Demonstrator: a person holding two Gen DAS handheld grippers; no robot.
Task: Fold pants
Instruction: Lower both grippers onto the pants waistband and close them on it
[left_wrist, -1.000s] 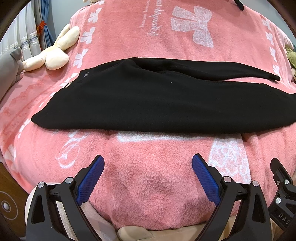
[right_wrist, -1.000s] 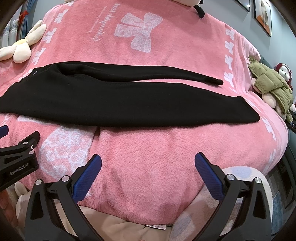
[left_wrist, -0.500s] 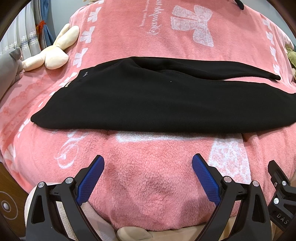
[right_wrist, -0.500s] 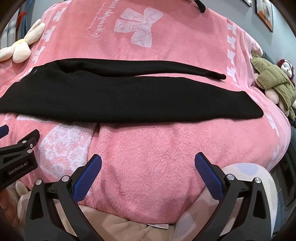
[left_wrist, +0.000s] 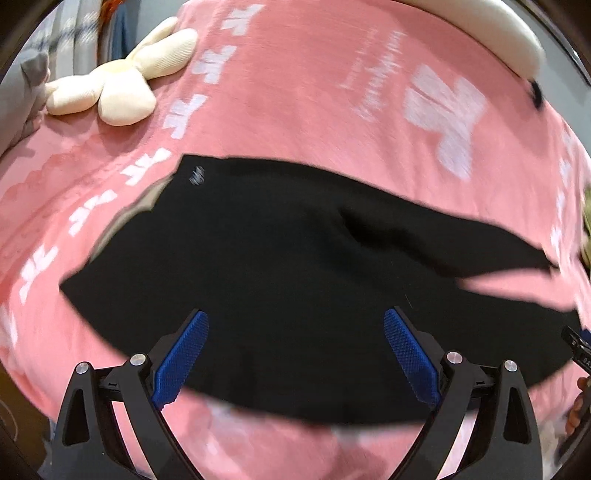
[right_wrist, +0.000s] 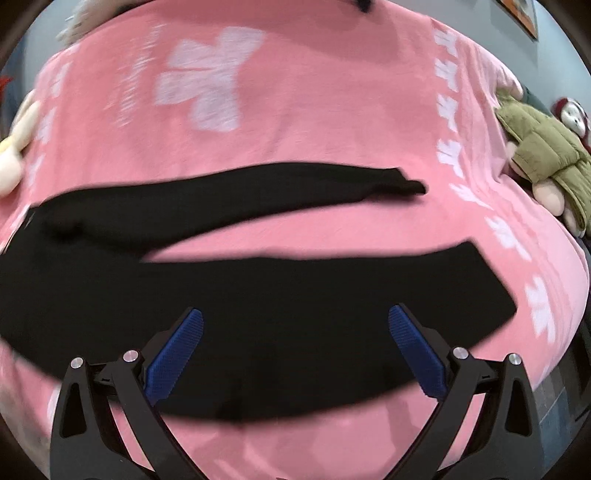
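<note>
Lying flat on the pink blanket (left_wrist: 295, 110), black pants (left_wrist: 295, 258); left gripper (left_wrist: 295, 347) and right gripper (right_wrist: 295, 343) both spread wide above the blanket's near edge, holding nothing.

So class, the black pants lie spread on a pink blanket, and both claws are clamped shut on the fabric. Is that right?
Not quite. The black pants do lie spread on the pink blanket, but both wrist views show the left claw and right claw wide open, gripping nothing.

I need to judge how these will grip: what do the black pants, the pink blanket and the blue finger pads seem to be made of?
The black pants look like soft matte knit, possibly fleece: no sheen, limp drape. The pink blanket looks like plush fleece, fuzzy, though blur hides the pile. The blue pads on the left gripper look like ridged rubber or plastic; which is unclear.
</note>
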